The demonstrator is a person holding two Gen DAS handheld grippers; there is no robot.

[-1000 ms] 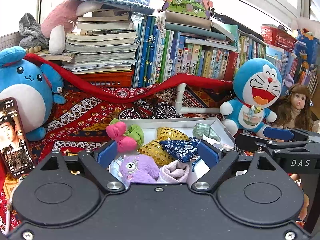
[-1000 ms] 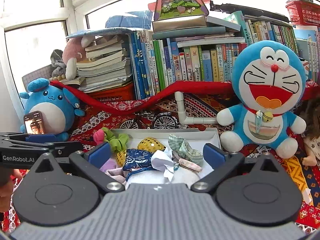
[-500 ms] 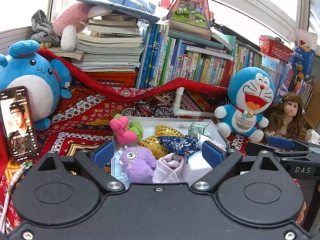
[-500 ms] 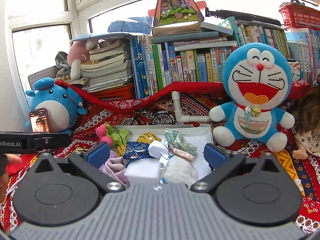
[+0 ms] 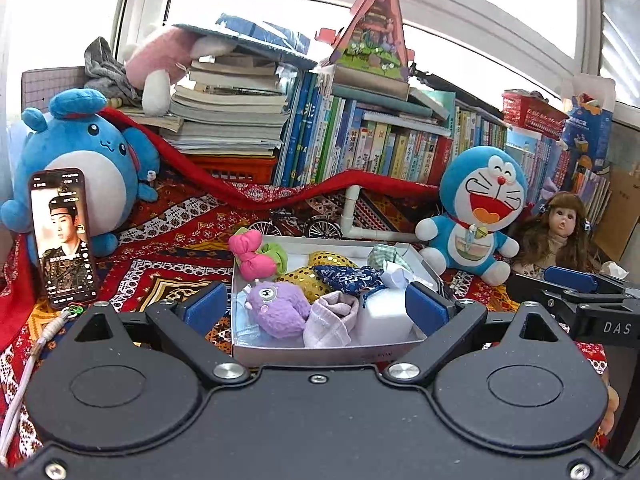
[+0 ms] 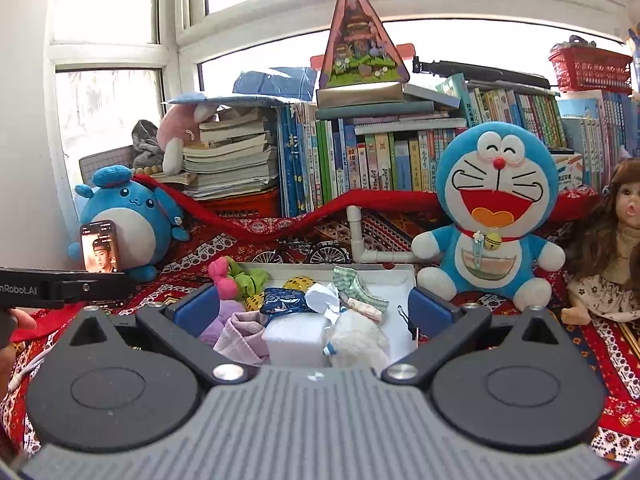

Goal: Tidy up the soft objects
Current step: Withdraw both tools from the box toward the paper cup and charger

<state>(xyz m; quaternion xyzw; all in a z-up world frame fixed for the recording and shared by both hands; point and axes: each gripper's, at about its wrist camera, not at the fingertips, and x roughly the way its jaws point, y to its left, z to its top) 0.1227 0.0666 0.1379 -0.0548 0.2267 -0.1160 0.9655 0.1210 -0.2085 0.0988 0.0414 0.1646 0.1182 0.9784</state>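
A white shallow box point(image 5: 320, 350) point(image 6: 394, 270) sits on the patterned red cloth and holds several soft things: a purple plush point(image 5: 276, 310), a pink and green bow point(image 5: 256, 258), a yellow sequin pouch point(image 5: 308, 280), a dark blue floral pouch point(image 5: 346, 278) point(image 6: 284, 300), a lilac cloth point(image 5: 330, 320) point(image 6: 242, 336), a white foam block point(image 5: 384, 314) point(image 6: 296, 336) and a checked green cloth point(image 6: 356, 288). My left gripper point(image 5: 318, 308) is open and empty, above the box's near edge. My right gripper point(image 6: 314, 312) is open and empty, also over the near end.
A Doraemon plush point(image 5: 478, 216) point(image 6: 492, 208) and a doll point(image 5: 556, 232) sit right of the box. A blue round plush point(image 5: 76, 168) with a phone point(image 5: 62, 236) leaning on it stands at the left. Books and a white pipe point(image 5: 356, 220) line the back.
Both grippers have pulled back and risen from the box, so more of the box and the cloth shows. Both stay open. The box contents have not moved.
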